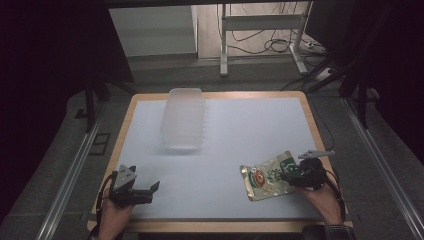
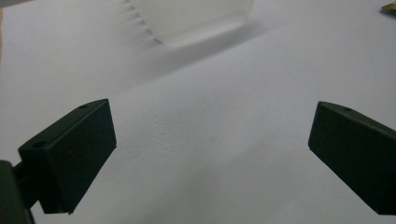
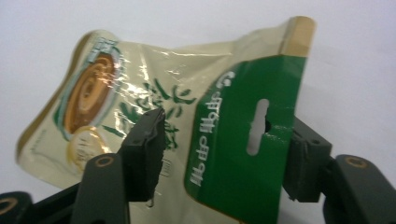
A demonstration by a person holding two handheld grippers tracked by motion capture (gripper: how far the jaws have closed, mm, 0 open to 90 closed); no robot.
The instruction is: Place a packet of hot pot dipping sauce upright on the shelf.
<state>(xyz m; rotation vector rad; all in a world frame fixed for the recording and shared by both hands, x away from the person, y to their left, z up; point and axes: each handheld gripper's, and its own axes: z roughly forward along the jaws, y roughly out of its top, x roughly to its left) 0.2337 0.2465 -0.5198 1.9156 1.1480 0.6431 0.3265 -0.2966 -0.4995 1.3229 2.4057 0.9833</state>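
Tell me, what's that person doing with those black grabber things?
A person sits at a white table with a grabber tool in each hand. The right gripper has pinched a snack packet by its green end, at the near right side of the table. The left gripper is open and holds nothing; it sits over the near left side. A clear plastic box waits farther back, with nothing visible in it. The packet may be headed there, but that is only a guess.
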